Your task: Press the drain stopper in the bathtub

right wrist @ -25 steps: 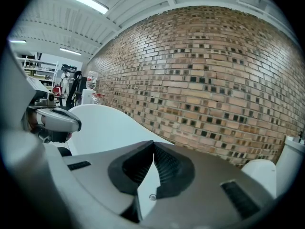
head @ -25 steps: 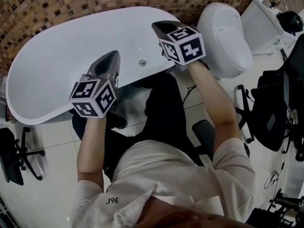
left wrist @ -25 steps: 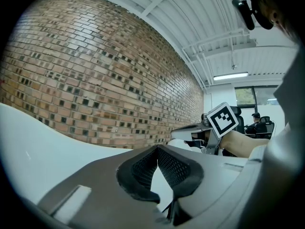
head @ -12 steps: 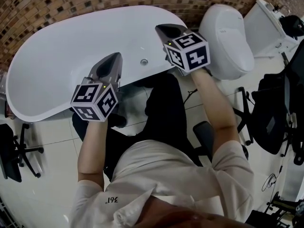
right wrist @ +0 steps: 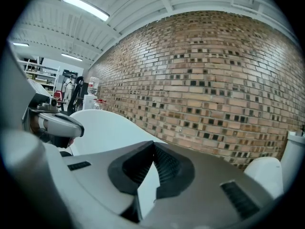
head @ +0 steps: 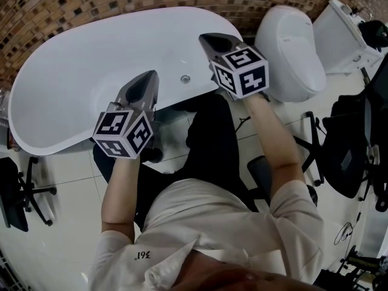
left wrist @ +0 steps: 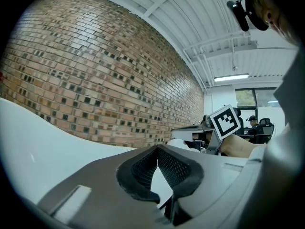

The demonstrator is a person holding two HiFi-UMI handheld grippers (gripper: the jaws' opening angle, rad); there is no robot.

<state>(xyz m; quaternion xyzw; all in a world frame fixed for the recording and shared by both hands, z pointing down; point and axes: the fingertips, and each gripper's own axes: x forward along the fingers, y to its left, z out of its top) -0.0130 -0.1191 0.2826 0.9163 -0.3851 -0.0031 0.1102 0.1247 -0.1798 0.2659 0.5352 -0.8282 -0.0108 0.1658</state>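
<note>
- Drain stopper (head: 185,78): small round metal disc in the white bathtub (head: 73,77), close to the near rim, between the two grippers in the head view. Nothing touches it. Can't tell whether it sits up or down.
- Left gripper (head: 147,80): jaws pressed together at the tips, nothing between the pads (left wrist: 176,168). Tip is over the near rim, just left of the stopper and apart from it.
- Right gripper (head: 211,40): jaws also together, pads (right wrist: 167,168) empty. Tip is over the tub's end by the toilet (head: 288,47), right of the stopper and beyond it, not on it.
- Both gripper views look out at the brick wall (right wrist: 214,80), not down at the drain.
- Progress: approach only, press not yet done. My read of what's left: bring one closed tip down onto the stopper and push.
</note>
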